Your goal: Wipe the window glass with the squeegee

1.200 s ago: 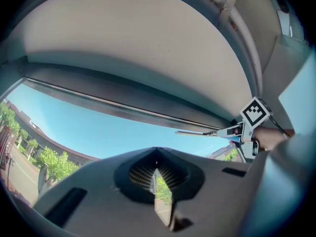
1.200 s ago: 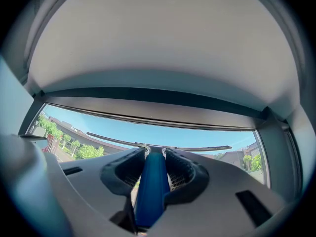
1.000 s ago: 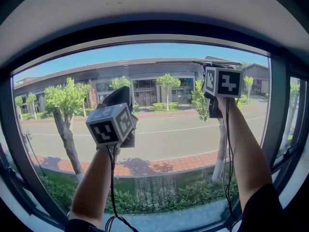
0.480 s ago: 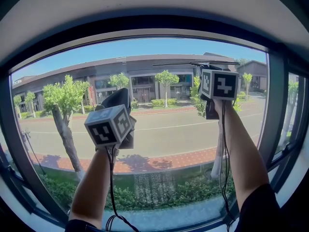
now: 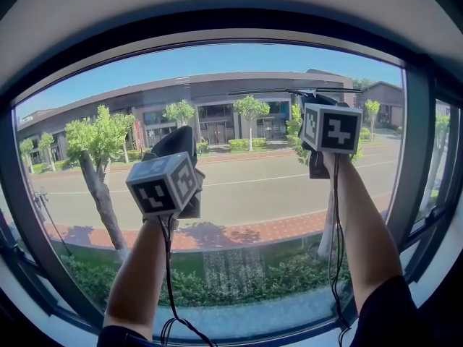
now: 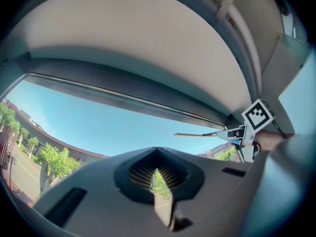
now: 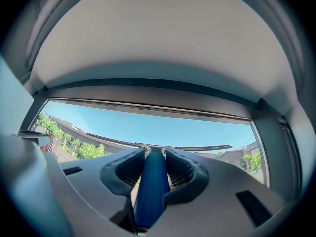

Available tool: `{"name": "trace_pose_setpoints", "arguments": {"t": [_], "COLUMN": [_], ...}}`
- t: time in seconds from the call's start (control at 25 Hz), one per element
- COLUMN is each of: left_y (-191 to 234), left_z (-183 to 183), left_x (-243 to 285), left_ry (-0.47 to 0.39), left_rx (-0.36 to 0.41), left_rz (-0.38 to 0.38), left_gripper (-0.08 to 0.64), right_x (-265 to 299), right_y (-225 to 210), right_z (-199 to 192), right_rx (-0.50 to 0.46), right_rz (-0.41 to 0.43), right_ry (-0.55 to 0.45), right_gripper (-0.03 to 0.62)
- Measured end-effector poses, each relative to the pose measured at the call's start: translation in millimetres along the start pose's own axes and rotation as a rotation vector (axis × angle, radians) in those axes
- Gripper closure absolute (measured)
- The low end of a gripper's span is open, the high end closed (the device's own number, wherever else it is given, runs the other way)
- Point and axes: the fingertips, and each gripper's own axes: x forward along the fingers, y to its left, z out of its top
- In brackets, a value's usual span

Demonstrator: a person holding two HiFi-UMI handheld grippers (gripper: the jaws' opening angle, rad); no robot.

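While the right gripper [image 7: 154, 158] pinches the blue handle of the squeegee [image 7: 150, 191], its blade high on the window glass [image 5: 239, 186] just under the top frame [image 7: 148, 95], and the left gripper [image 6: 157, 174] hangs closed on nothing, a wiping stroke seems about to start, calling for a steady downward pull.

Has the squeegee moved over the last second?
Yes. The squeegee has slid down slightly; its gap to the window's top frame has widened.
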Motion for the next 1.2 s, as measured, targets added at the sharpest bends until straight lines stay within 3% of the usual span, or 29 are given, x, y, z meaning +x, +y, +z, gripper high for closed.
{"name": "trace_pose_setpoints", "arguments": {"t": [1.2], "left_y": [-5], "left_z": [-37], "left_x": [-28], "left_ry": [0.057], "left_rx": [-0.002], "left_rz": [0.004], "left_gripper": [0.558], "right_x": [-37], "right_y": [15], "right_z": [-74], "right_rx": [0.008], "right_rz": [0.002], "right_ry": [0.058], "right_gripper": [0.462]}}
